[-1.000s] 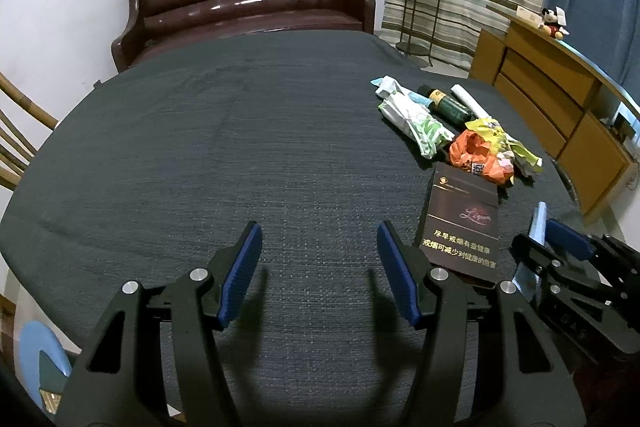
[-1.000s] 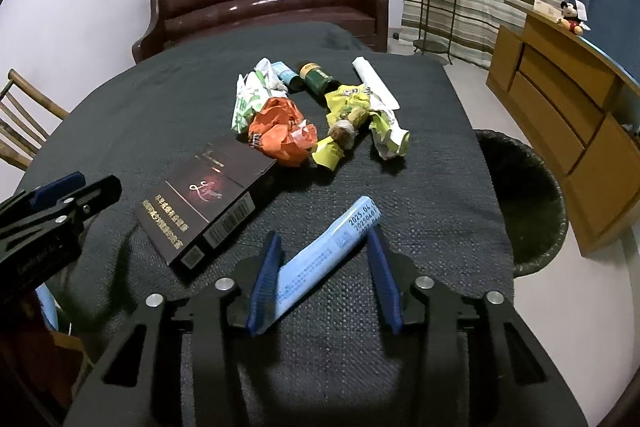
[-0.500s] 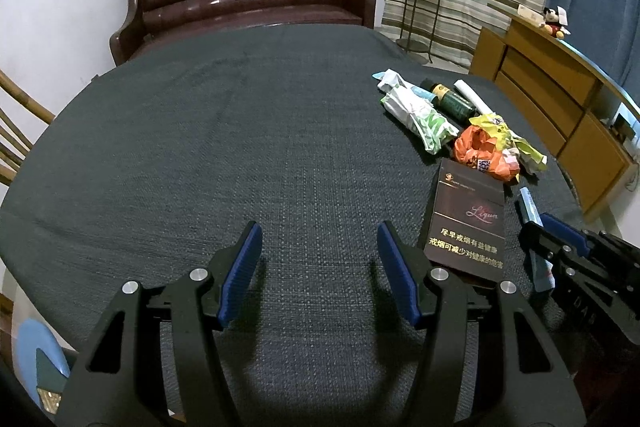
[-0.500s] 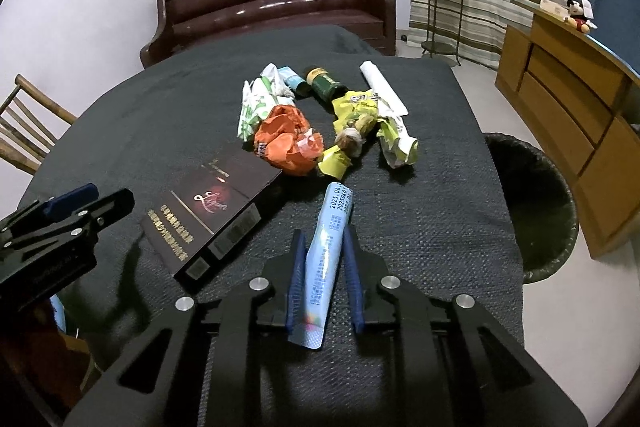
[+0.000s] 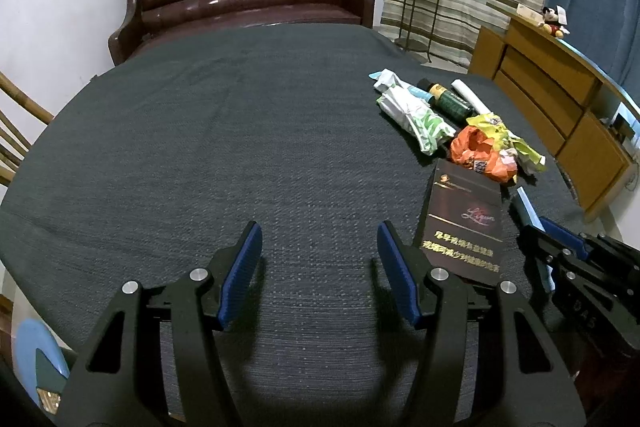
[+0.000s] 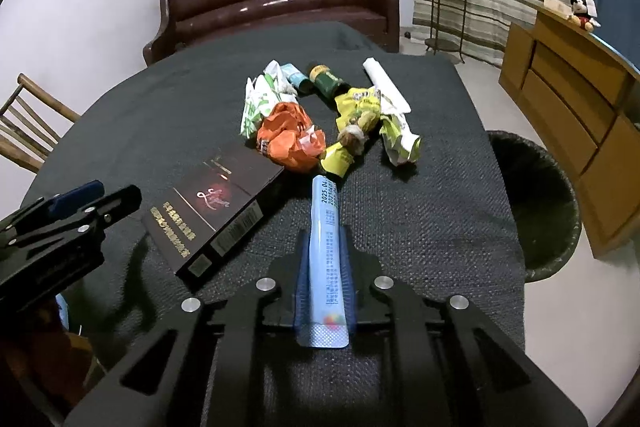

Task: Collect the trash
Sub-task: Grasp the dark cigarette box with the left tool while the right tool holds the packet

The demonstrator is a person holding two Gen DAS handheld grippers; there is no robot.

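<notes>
Right gripper (image 6: pixel 325 247) is clamped on the long light-blue foil sachet (image 6: pixel 325 227) over the dark cloth bench (image 6: pixel 420 219) (left gripper (image 5: pixel 320 267) gapes, idle), so lift w/o twisting, then carry to the black mesh bin (image 6: pixel 536 203).

Two black plastic grippers (image 5: pixel 320 267) (image 6: pixel 324 259) with ribbed blue pads (image 5: pixel 242 271), silver screws and triangular cut-outs in the arms.

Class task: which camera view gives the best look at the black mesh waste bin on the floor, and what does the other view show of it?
The right wrist view: the black mesh waste bin stands beside the table, with its rim and dark inside visible. The left wrist view shows no clear sign of it.
</notes>
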